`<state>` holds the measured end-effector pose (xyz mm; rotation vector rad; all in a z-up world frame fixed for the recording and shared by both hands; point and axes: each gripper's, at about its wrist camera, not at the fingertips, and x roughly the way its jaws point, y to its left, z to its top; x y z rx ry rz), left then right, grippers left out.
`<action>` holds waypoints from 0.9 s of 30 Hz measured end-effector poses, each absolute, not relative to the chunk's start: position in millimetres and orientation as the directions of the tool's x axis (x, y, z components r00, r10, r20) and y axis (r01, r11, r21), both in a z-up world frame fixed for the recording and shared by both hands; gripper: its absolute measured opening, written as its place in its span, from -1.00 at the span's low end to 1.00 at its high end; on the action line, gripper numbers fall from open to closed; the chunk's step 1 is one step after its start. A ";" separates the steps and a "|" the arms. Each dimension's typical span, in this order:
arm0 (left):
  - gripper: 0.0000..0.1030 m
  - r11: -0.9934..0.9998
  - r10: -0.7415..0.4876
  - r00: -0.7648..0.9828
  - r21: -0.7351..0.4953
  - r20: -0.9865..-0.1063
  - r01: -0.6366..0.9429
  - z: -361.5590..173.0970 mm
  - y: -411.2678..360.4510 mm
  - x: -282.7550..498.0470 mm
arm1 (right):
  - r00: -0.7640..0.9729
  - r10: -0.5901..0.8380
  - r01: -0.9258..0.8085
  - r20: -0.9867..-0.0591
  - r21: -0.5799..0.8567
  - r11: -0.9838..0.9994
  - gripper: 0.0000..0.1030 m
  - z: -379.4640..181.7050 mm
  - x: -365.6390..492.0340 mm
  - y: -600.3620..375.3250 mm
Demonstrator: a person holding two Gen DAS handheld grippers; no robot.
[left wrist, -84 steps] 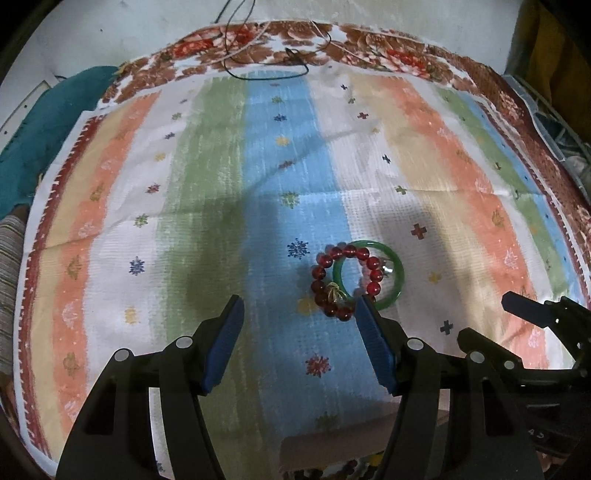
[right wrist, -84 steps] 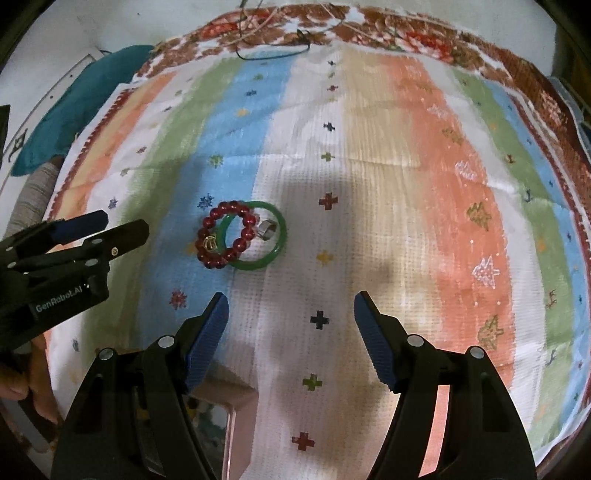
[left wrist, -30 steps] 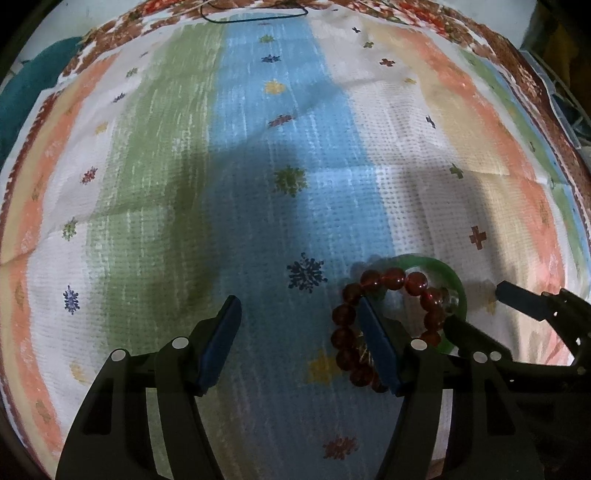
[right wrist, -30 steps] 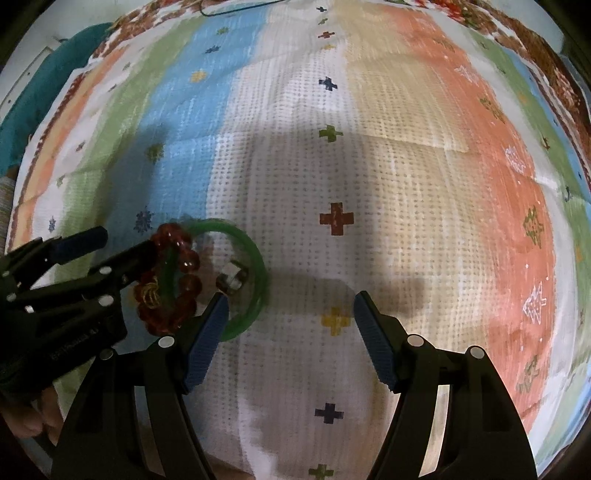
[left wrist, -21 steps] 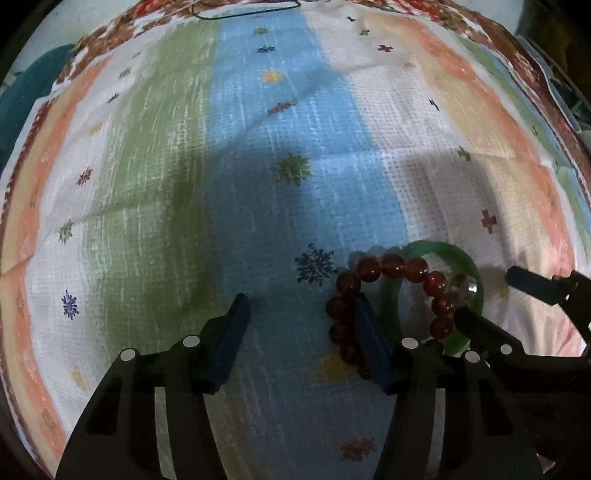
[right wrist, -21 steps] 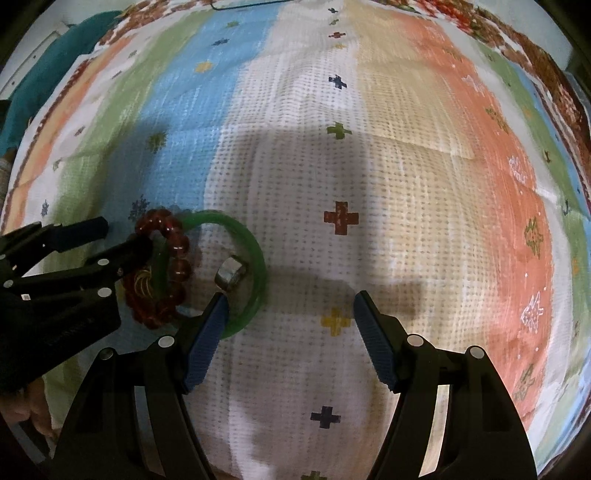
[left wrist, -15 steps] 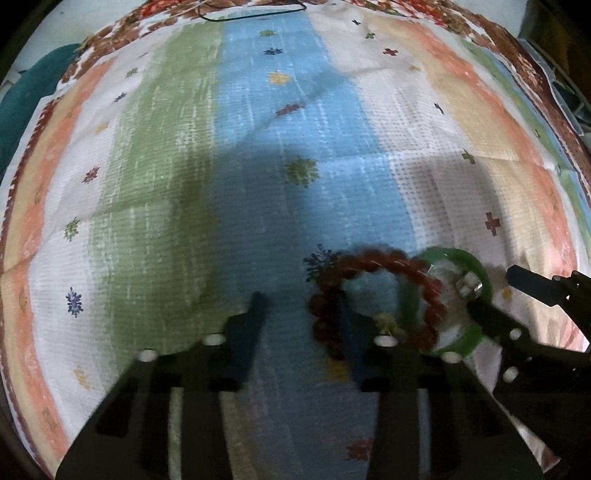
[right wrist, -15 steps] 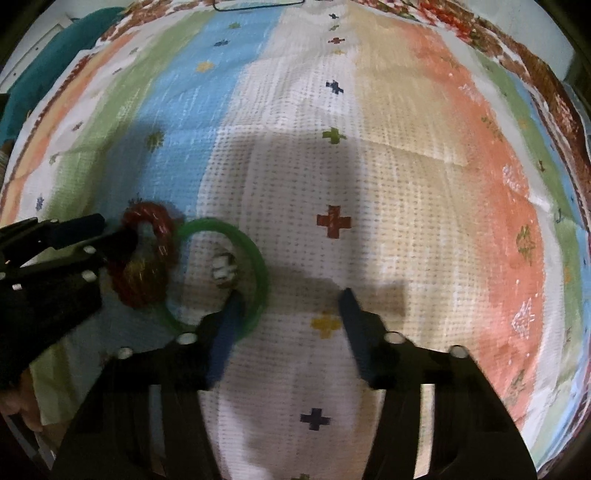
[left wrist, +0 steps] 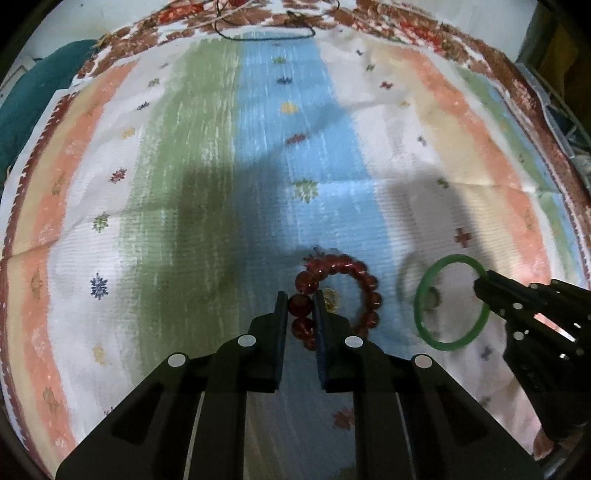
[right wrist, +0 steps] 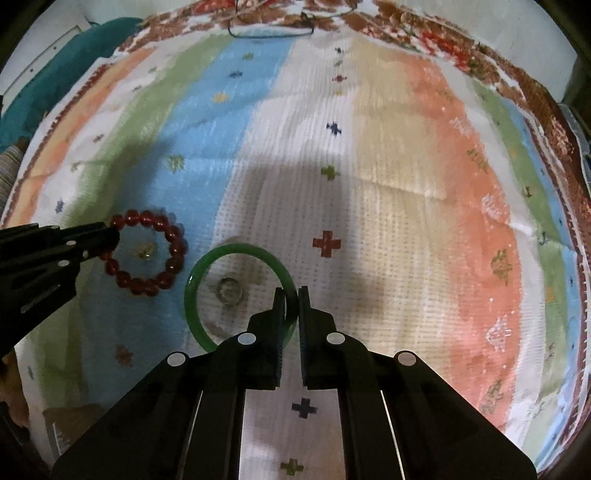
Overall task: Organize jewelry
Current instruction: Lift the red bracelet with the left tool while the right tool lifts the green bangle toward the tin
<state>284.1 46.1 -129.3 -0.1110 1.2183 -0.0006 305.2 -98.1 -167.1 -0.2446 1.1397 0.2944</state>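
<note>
My left gripper is shut on the red bead bracelet, gripping its left side; the bracelet hangs just above the striped cloth. It also shows in the right wrist view, with the left gripper at its left. My right gripper is shut on the right side of the green bangle. The bangle also shows in the left wrist view, with the right gripper on its right edge. A small silver ring lies on the cloth inside the bangle.
A thin dark cord necklace lies at the far edge of the cloth. A teal cloth sits off the left side. A small box corner shows at the near left.
Both grippers have closed, the left on the red bracelet and the right on the green bangle. The two pieces, which overlapped, are now pulled apart sideways. The silver ring stays on the cloth.
</note>
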 end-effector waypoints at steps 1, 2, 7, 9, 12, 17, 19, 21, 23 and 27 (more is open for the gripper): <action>-0.75 0.995 -0.063 0.355 -0.089 -0.933 -0.055 -123.7 44.0 282.1 | 0.390 0.109 -0.352 -0.914 -0.039 0.935 -0.85 -164.8 303.7 -98.5; -0.75 0.995 -0.065 0.360 -0.090 -0.931 -0.051 -120.5 44.1 278.2 | 0.394 0.110 -0.353 -0.912 -0.040 0.935 -0.85 -163.0 302.8 -99.4; -0.75 0.995 -0.073 0.393 -0.095 -0.917 -0.037 -98.9 40.2 267.9 | 0.434 0.096 -0.361 -0.896 -0.076 0.929 -0.85 -151.6 293.1 -100.0; -0.75 0.995 -0.074 0.398 -0.095 -0.914 -0.033 -94.2 37.6 265.1 | 0.425 0.124 -0.354 -0.897 -0.038 0.935 -0.85 -148.0 290.2 -105.3; -0.75 0.995 -0.075 0.411 -0.096 -0.909 -0.032 -86.8 36.6 261.7 | 0.430 0.137 -0.348 -0.892 -0.024 0.937 -0.85 -142.2 284.9 -109.7; -0.75 0.993 -0.092 0.431 -0.117 -0.898 -0.032 -74.4 36.6 249.1 | 0.467 0.147 -0.359 -0.872 -0.035 0.933 -0.85 -126.7 271.1 -112.9; -0.75 0.992 -0.097 0.439 -0.121 -0.893 -0.028 -69.6 34.8 243.1 | 0.486 0.146 -0.365 -0.862 -0.048 0.930 -0.85 -120.8 265.6 -113.6; -0.75 0.992 -0.099 0.446 -0.122 -0.890 -0.024 -65.4 33.1 238.4 | 0.497 0.154 -0.368 -0.854 -0.047 0.929 -0.85 -115.6 260.7 -115.3; -0.75 0.992 -0.102 0.452 -0.125 -0.886 -0.022 -61.2 32.0 233.7 | 0.495 0.166 -0.369 -0.853 -0.034 0.929 -0.85 -112.6 257.4 -117.5; -0.75 0.991 -0.112 0.467 -0.134 -0.877 -0.014 -51.6 29.9 222.0 | 0.509 0.180 -0.375 -0.842 -0.029 0.927 -0.85 -104.5 246.4 -119.9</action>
